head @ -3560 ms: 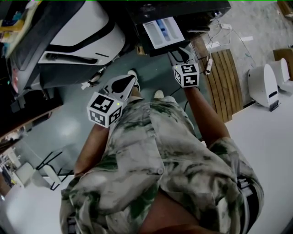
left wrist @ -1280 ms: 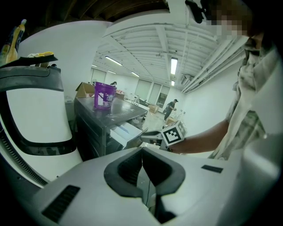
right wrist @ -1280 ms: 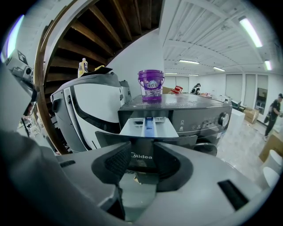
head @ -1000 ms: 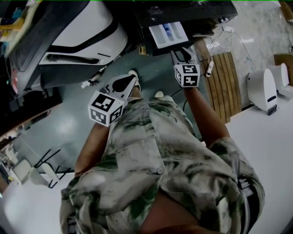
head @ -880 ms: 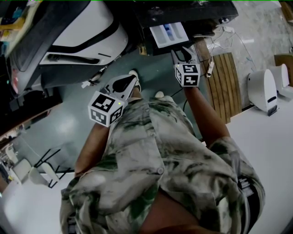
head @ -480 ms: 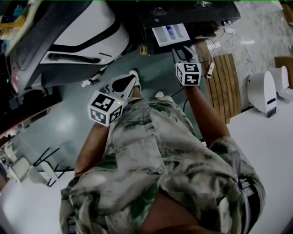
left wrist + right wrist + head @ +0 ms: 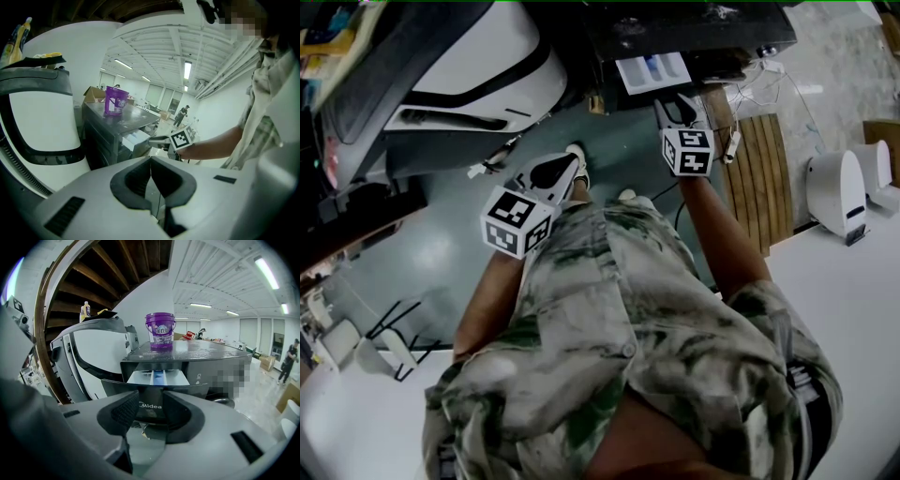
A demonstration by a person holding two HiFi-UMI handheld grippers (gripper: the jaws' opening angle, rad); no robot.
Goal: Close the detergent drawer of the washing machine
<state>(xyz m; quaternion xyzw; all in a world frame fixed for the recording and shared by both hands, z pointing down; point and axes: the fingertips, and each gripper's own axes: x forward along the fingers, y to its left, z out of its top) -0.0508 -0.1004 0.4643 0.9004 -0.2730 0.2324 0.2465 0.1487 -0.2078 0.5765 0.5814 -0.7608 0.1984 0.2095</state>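
Note:
The dark washing machine (image 7: 694, 23) stands ahead of me, its white detergent drawer (image 7: 652, 71) with a blue insert still sticking out a short way. My right gripper (image 7: 676, 109) is at the drawer's front edge. In the right gripper view the drawer (image 7: 157, 376) and its dark front panel (image 7: 197, 391) fill the gap between the jaws of my right gripper (image 7: 149, 412), which stand apart. My left gripper (image 7: 553, 174) hangs lower left, away from the machine; in its own view my left gripper (image 7: 151, 177) has its pads pressed together on nothing.
A purple tub (image 7: 160, 331) sits on top of the machine. A large white appliance with black trim (image 7: 469, 66) stands to the left. A slatted wooden board (image 7: 759, 159) and loose cables (image 7: 741, 84) lie right of the machine. A white table (image 7: 853, 300) is at my right.
The drawer has slid further into the machine, showing less white than before. My right gripper has moved forward with its front. The left gripper has stayed put.

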